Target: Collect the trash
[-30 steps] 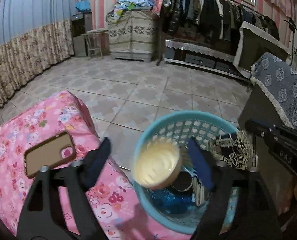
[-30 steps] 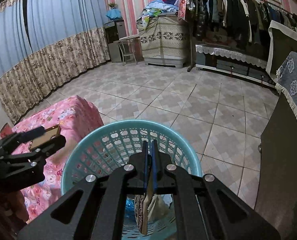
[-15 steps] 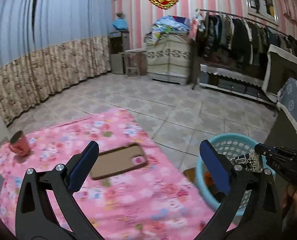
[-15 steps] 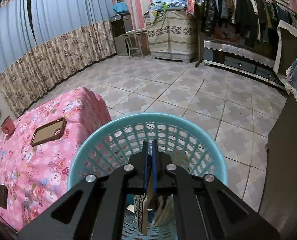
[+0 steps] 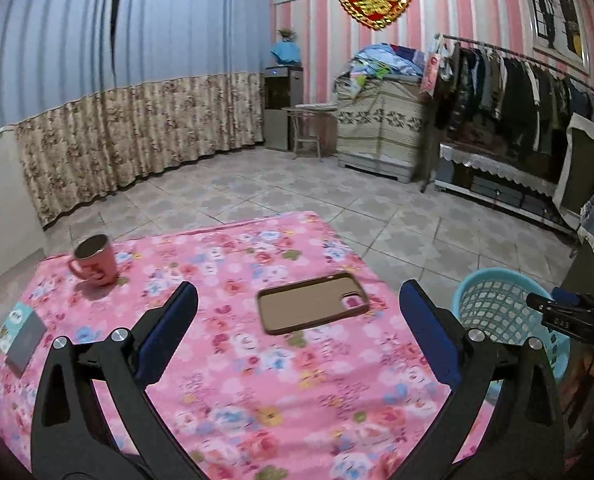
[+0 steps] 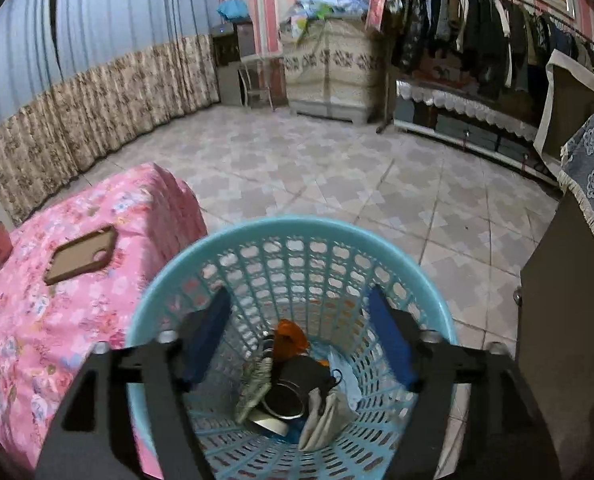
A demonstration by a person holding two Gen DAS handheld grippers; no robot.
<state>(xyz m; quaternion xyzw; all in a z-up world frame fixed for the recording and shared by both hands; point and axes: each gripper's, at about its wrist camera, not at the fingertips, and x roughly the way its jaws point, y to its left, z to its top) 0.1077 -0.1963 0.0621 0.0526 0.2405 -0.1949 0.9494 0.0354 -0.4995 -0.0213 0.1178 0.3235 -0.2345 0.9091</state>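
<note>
Blue basket (image 6: 293,228) upright, mouth up, trash (image 6: 293,384) inside

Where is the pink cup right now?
In the left wrist view the pink cup stands at the far left corner of the flowery pink table, left of the brown phone case.

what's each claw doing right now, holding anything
Left claw: open, empty, over the pink table.
Right claw: jaws opening, nothing between them, above the blue basket.
</note>
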